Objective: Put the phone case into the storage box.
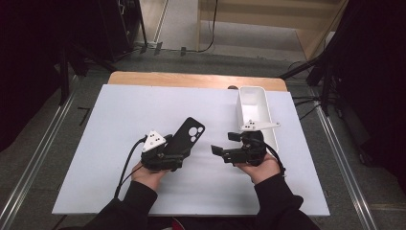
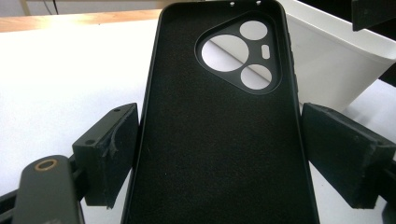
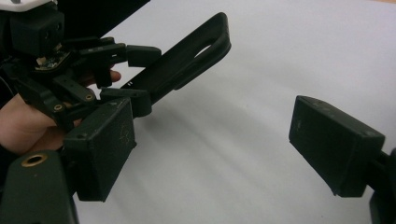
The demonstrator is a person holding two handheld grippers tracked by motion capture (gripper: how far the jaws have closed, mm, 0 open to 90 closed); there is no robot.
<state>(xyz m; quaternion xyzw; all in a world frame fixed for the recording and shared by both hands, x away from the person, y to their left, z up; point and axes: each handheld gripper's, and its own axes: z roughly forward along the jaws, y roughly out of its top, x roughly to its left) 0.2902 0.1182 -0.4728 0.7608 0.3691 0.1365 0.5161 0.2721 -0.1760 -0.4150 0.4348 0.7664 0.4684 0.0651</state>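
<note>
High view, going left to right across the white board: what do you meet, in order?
Left gripper closed on the black phone case → right gripper, open with nothing in it → white bin at the board's right edge.

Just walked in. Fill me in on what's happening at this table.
A person sits at a white table with a set of tongs in each hand. The left tongs are shut on a black phone case, gripping it across its sides, the inside facing the camera and the far end raised off the table. The right tongs are open and hold nothing, pointing toward the case. A white bin sits at the right, beyond the right tongs.
</note>
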